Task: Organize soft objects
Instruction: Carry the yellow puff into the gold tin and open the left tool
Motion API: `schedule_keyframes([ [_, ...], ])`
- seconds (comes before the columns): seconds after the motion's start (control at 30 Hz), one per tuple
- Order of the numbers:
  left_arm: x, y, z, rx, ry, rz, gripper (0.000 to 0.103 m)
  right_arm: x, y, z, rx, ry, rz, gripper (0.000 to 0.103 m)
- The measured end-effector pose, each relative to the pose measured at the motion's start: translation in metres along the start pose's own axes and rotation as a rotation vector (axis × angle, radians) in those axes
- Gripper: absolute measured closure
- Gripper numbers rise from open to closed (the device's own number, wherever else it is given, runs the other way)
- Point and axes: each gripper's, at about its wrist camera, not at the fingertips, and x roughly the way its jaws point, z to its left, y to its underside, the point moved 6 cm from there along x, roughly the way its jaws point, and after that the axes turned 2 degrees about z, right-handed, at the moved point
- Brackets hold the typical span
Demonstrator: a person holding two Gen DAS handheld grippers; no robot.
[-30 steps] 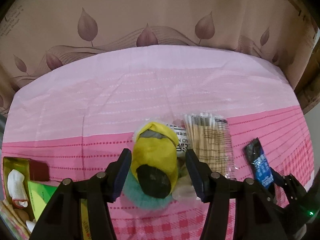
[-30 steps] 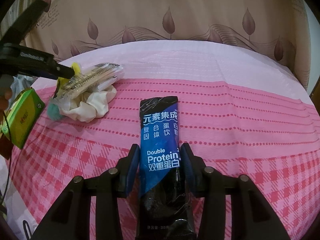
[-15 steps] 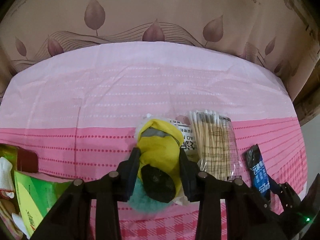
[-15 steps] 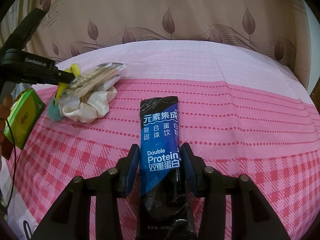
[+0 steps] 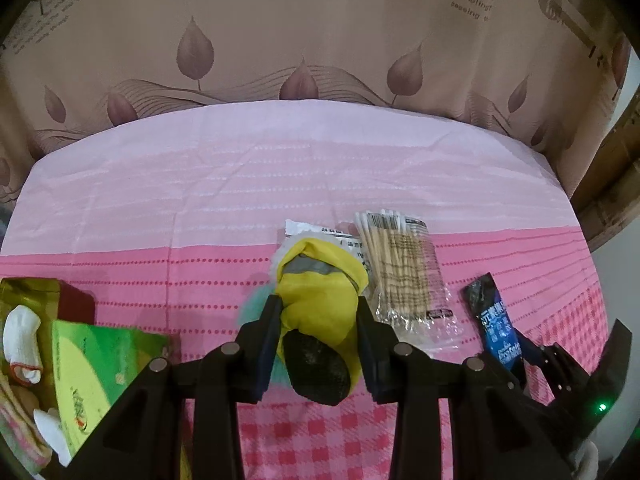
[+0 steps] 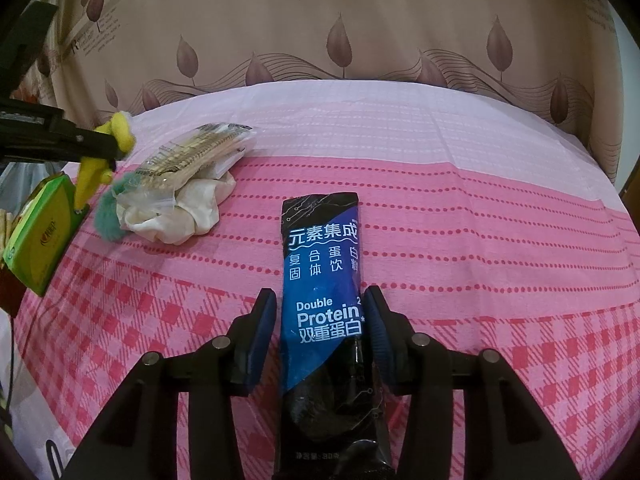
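My left gripper is shut on a yellow soft toy with a grey band and a black end. In the right wrist view the yellow toy hangs from that gripper just above the pink tablecloth. A teal fluffy piece and a cream cloth bundle lie under a bag of cotton swabs. My right gripper straddles a blue and black protein sachet lying flat. A thin strip of cloth shows beside its left pad, so it stands open.
A green box leans at the left edge beside a gold and red box holding white socks. The swab bag sits right of the toy. A leaf-patterned curtain hangs behind the table.
The left jaws have closed from wide apart onto the yellow toy and raised it a little off the pile. The right gripper and the sachet have stayed where they were.
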Motion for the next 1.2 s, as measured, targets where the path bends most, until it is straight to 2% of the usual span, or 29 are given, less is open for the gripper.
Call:
schedule_keyframes([
  [0.33,-0.037,0.017,0.014,-0.025,-0.017,-0.014,0.067,0.001,-0.001,0.001,0.001,0.003,-0.001,0.059],
  [0.57,-0.073,0.029,0.038,-0.030,-0.067,-0.055,0.067,0.001,-0.001,0.001,-0.002,0.006,0.000,0.059],
  [0.9,-0.110,0.035,0.103,-0.073,-0.199,-0.108,0.067,0.001,-0.001,0.001,-0.003,0.008,0.001,0.059],
  [1.2,-0.110,0.038,0.169,-0.148,-0.285,-0.090,0.067,0.002,-0.001,0.002,-0.004,0.009,0.001,0.059],
])
